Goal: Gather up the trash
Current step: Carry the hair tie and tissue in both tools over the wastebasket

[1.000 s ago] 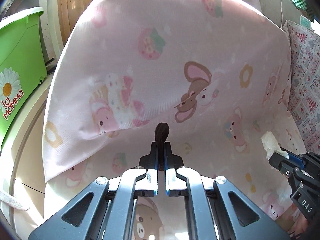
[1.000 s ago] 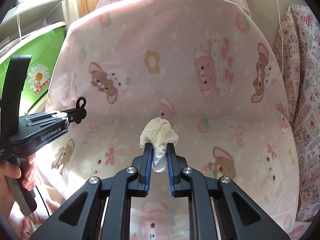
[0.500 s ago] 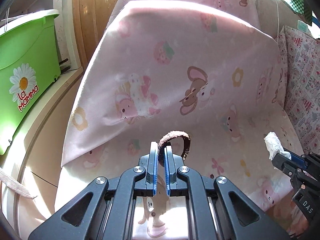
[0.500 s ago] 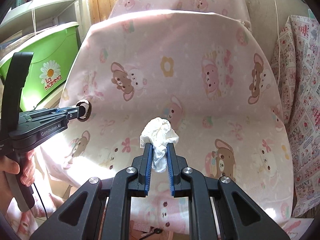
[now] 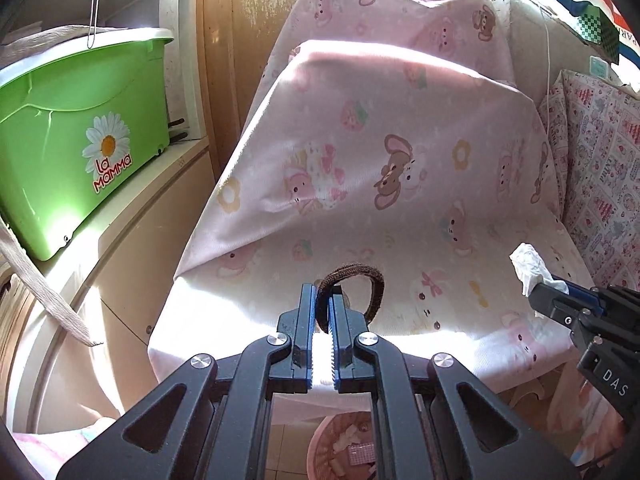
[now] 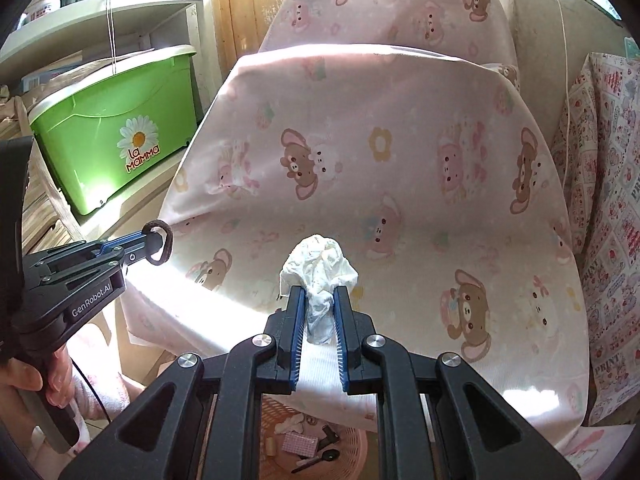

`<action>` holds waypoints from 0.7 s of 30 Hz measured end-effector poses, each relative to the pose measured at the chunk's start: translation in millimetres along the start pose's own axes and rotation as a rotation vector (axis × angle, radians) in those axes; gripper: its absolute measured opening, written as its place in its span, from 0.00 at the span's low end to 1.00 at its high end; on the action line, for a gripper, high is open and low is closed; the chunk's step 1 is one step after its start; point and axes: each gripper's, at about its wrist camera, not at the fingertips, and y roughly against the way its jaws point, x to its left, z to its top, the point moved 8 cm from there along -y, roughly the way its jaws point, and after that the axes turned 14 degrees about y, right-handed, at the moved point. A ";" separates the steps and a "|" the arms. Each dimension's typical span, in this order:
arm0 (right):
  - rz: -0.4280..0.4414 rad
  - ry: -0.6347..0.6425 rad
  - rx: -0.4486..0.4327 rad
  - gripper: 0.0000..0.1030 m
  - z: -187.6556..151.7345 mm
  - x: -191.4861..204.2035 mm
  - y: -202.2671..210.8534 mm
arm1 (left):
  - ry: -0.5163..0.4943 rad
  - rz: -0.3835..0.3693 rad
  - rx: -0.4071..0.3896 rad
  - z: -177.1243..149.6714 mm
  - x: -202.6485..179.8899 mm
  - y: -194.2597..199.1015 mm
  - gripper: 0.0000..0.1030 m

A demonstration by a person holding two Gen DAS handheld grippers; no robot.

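My left gripper [image 5: 323, 300] is shut on a brown hair tie [image 5: 362, 282] and holds it above the front edge of a chair draped in pink cartoon cloth [image 5: 400, 152]. It also shows at the left of the right wrist view [image 6: 154, 240]. My right gripper [image 6: 319, 300] is shut on a crumpled white tissue [image 6: 318, 270], also held above the seat; it shows in the left wrist view [image 5: 536, 292] at the right. A pink basket [image 6: 352, 446] with several bits of trash sits on the floor below the seat's front edge, partly hidden by my fingers.
A green "La Mamma" plastic bin [image 5: 80, 128] stands on a beige cabinet at the left. A white shelf [image 6: 104, 12] is above it. A patterned cushion [image 6: 608, 208] lies at the right. A wooden door is behind the chair.
Both grippers have pulled back and up from the seat with their items held. The chair looks farther away, and the pink basket has come into view below.
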 end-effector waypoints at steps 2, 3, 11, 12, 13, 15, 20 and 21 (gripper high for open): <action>0.011 -0.011 0.009 0.14 -5.1 2.9 1.6 | 0.011 0.012 -0.001 -6.0 3.7 2.4 0.05; 0.014 -0.015 0.015 0.14 -8.2 4.2 1.1 | 0.017 0.018 0.000 -8.9 6.7 4.3 0.05; 0.125 0.101 0.030 0.14 -13.4 47.9 6.8 | 0.098 0.026 0.061 -32.0 32.3 11.7 0.05; 0.141 0.098 0.041 0.14 -17.0 51.9 6.4 | 0.106 0.030 0.062 -32.5 33.2 13.3 0.05; 0.164 0.080 0.055 0.14 -21.9 55.3 5.8 | 0.107 0.040 0.061 -33.8 34.2 14.6 0.05; 0.191 0.054 0.078 0.14 -30.8 59.0 5.9 | 0.105 0.041 0.062 -37.7 34.4 18.0 0.05; 0.176 0.087 0.069 0.14 -38.3 65.1 17.0 | 0.108 0.007 0.045 -39.0 32.7 31.7 0.05; 0.182 0.085 0.068 0.14 -39.3 66.4 19.2 | 0.113 0.006 0.058 -41.8 33.1 30.9 0.05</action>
